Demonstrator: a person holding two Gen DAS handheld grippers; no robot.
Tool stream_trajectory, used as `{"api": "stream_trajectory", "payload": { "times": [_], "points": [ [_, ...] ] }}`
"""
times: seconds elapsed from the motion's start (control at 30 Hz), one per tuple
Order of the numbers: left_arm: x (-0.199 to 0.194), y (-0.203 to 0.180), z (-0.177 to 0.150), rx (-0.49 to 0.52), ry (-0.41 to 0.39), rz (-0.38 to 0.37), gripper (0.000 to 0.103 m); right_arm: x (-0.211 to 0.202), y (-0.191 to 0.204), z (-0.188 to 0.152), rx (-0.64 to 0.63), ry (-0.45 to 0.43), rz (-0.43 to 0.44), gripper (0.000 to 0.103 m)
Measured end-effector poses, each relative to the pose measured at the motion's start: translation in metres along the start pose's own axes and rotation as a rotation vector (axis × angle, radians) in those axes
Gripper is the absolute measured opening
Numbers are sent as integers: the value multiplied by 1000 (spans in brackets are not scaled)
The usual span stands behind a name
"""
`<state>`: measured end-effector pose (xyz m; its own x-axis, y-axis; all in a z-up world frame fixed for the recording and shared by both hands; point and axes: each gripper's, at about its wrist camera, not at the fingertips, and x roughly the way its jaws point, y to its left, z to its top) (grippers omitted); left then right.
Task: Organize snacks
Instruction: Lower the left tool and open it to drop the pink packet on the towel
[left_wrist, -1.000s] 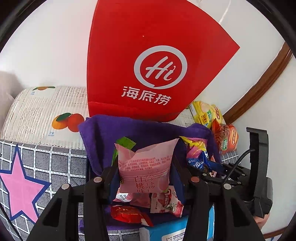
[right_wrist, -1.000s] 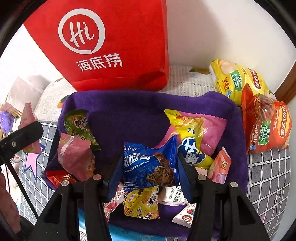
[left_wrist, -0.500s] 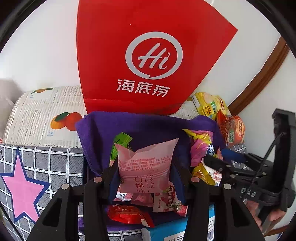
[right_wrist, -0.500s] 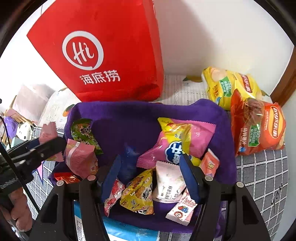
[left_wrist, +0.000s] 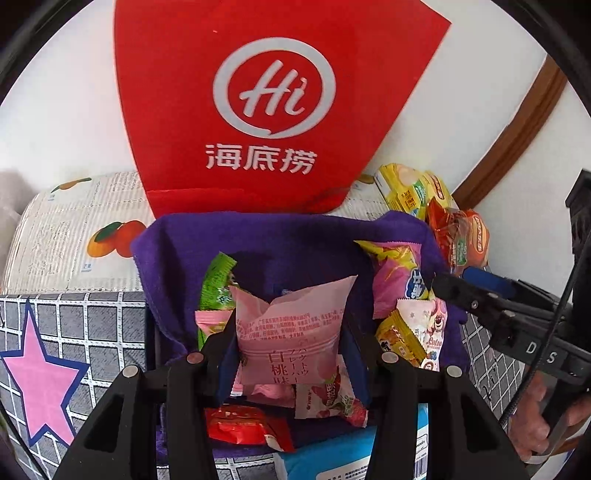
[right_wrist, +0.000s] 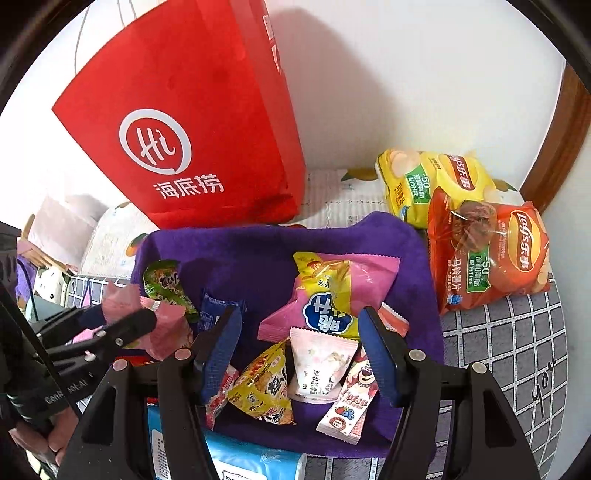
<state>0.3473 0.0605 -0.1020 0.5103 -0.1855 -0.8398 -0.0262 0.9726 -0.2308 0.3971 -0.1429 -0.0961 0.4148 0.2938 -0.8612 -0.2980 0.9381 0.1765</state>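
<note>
Left of the purple cloth (left_wrist: 258, 236), a pink star (left_wrist: 42, 373) marks the grey checked cover (right_wrist: 517, 354). Behind the cloth stands the red bag (left_wrist: 258, 92), against the white wall. On the cloth's left edge your left gripper (left_wrist: 288, 332) is clenched on the pink pack (left_wrist: 291, 332), both pads pressing its sides and holding it upright above the cloth. Behind the pack, still on the cloth's left side, lies a green sachet (left_wrist: 216, 284); nearer you than the pack lies a red sachet (left_wrist: 240, 424). At the cloth's near edge sits a blue tissue pack (right_wrist: 255, 461). Toward the cloth's middle lies a dark blue packet (right_wrist: 214, 306), just left of your right gripper (right_wrist: 299, 325). Its fingers are released and stand apart, with nothing gripped; below the gap, on the cloth, lie a yellow sachet (right_wrist: 266, 387), a white sachet (right_wrist: 321, 365) and a bear sachet (right_wrist: 354, 402). Behind these, right of the cloth's centre, lies a pink-yellow bag (right_wrist: 332, 291). Off the cloth's right edge, two chip bags lean near the wall: a yellow one (right_wrist: 432, 184) and an orange one (right_wrist: 487, 254) overlapping it.
</note>
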Motion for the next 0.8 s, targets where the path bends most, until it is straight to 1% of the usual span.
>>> {"api": "stream_trajectory", "payload": {
  "times": [0.2, 0.4, 0.67, 0.8],
  "points": [
    [9, -8, -3, 24, 22, 6, 47, -2, 1, 0, -2, -5, -8, 65],
    [19, -10, -4, 22, 51, -3, 48, -4, 2, 0, -12, -11, -9, 65],
    [20, -6, -3, 4, 57, -24, 49, -7, 6, 0, -24, -22, -12, 65],
    [21, -6, -4, 7, 60, -21, 51, -8, 9, 0, -44, -27, -28, 65]
  ]
}}
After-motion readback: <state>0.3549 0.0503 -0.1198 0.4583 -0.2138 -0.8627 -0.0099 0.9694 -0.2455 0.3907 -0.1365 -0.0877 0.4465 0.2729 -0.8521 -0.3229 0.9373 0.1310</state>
